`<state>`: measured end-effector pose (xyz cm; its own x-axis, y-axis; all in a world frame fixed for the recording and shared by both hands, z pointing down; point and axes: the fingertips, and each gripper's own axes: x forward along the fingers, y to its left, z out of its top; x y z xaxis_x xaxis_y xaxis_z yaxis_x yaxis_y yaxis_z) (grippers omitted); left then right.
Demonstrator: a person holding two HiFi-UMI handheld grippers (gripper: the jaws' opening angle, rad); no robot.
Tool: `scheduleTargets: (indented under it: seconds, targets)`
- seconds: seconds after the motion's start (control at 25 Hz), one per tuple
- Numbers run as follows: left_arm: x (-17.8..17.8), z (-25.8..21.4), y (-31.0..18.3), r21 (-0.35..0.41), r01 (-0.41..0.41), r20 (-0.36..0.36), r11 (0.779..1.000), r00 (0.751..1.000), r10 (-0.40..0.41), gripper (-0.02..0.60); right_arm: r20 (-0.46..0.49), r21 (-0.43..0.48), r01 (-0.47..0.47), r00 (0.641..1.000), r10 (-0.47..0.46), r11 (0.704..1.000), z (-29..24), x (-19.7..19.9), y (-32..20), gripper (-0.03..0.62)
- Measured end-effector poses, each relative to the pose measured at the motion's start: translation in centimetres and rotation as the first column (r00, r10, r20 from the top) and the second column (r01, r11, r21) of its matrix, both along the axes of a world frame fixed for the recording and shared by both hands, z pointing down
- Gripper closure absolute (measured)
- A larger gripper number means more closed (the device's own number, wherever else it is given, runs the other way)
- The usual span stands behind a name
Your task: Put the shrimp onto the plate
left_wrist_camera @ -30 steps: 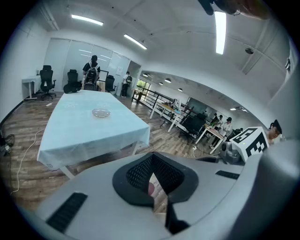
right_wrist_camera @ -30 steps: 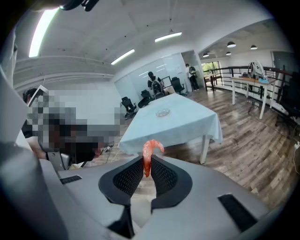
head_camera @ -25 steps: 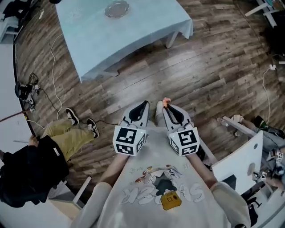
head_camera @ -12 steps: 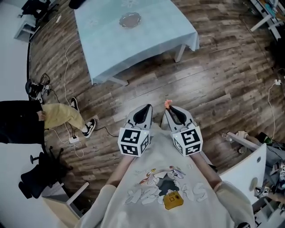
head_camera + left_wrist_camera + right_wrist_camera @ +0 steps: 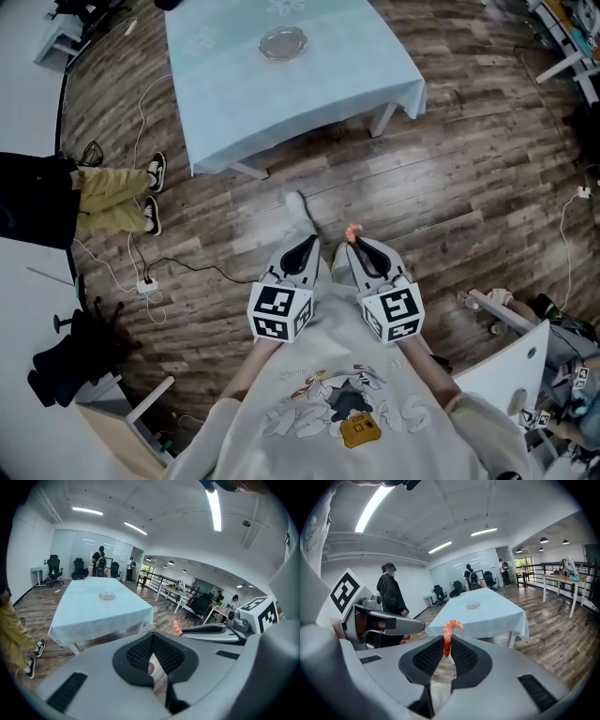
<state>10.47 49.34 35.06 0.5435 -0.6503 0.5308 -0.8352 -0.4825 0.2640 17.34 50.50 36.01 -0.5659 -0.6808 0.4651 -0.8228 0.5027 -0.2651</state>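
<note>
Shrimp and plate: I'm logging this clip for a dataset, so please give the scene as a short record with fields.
shrimp: orange, pinched upright at the tips of the right claw
left claw: jaws together, nothing held
plate: on the table, apart from both claws
table: covered with a pale blue cloth, across the wooden floor from the person
task state: shrimp not yet on the plate

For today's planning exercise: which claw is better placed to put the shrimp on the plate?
Right claw: it grips the shrimp; the left claw is shut and empty.
</note>
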Motion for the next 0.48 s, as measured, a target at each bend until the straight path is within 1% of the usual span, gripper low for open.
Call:
scheduleTargets:
  seconds: [0.16, 0.36, 0.48]
  targets:
    - [-1.1, 0.9, -2.4, -0.036, 0.019, -0.027, 0.999, 0.999, -0.02, 0.574, -0.013, -0.048, -0.029, 1.0, 0.028, 0.998, 1.1, -0.1, -2.2, 0.525]
    - [-1.0, 0.7, -7.4, -0.034, -0.002, -0.06, 0.999, 0.998, 0.0, 0.574, -0.049, -0.017, -0.037, 0.998, 0.037, 0.999, 0.4, -0.5, -7.0, 0.525]
    - [-2.0, 0.0, -11.3, -0.02, -0.014, -0.073, 1.0, 0.997, 0.012, 0.574, -0.067, -0.01, -0.047, 0.997, 0.046, 0.999, 0.0, -1.7, -10.7, 0.526]
